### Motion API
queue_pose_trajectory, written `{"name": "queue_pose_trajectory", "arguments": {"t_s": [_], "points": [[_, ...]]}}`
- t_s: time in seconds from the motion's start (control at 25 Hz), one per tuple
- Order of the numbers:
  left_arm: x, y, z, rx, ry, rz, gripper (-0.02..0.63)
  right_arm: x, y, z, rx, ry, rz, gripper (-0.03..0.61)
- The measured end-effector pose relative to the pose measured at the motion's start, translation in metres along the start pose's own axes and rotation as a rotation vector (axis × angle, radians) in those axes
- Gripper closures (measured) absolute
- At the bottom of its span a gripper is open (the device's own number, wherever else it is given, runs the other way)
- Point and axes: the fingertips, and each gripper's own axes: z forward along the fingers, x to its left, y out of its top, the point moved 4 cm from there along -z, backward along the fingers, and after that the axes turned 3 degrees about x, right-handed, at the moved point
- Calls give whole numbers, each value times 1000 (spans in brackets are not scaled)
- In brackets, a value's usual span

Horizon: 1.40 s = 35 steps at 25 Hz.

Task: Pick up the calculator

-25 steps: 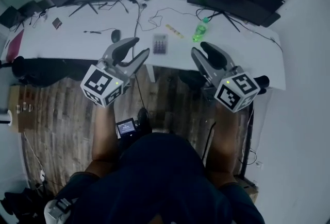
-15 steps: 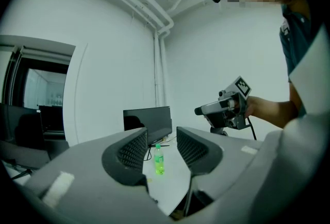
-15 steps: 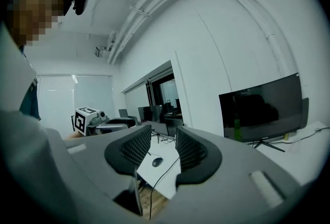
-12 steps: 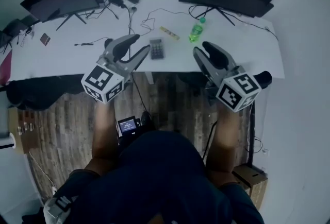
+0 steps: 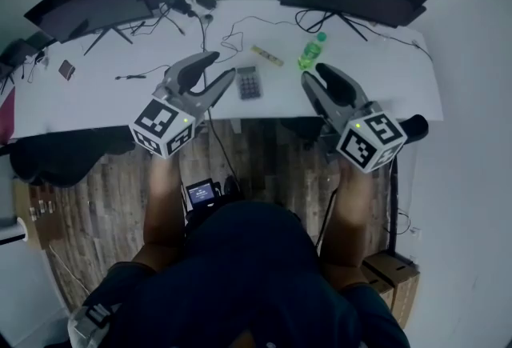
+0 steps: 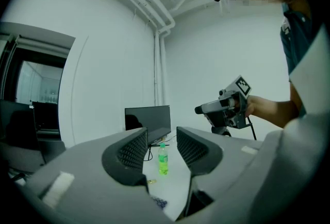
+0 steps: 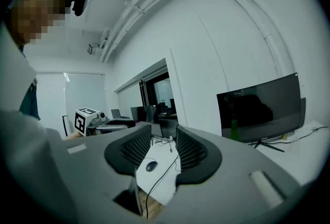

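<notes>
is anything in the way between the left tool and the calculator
Nothing visible does. The left tool hangs open just left of the calculator; only a thin black cable lies flat on the desk near it.

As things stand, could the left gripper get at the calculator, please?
Probably yes: the left gripper is open and empty, close to the calculator, which lies near the front edge of the desk with nothing between them.
</notes>
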Motion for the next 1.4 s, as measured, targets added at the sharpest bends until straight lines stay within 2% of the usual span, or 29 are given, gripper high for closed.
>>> {"name": "queue_pose_trajectory", "arguments": {"t_s": [0.4, 0.68, 1.04, 1.4], "points": [[42, -10, -9, -23, -10, -30, 439, 11, 7, 39, 23, -18, -18, 420], [62, -22, -9, -32, 5, -69, 439, 15, 8, 68, 67, 12, -35, 420], [87, -45, 9, 26, 86, -97, 439, -16, 9, 118, 89, 117, -25, 420], [101, -62, 49, 71, 118, -141, 439, -61, 6, 154, 136, 190, 4, 420]]}}
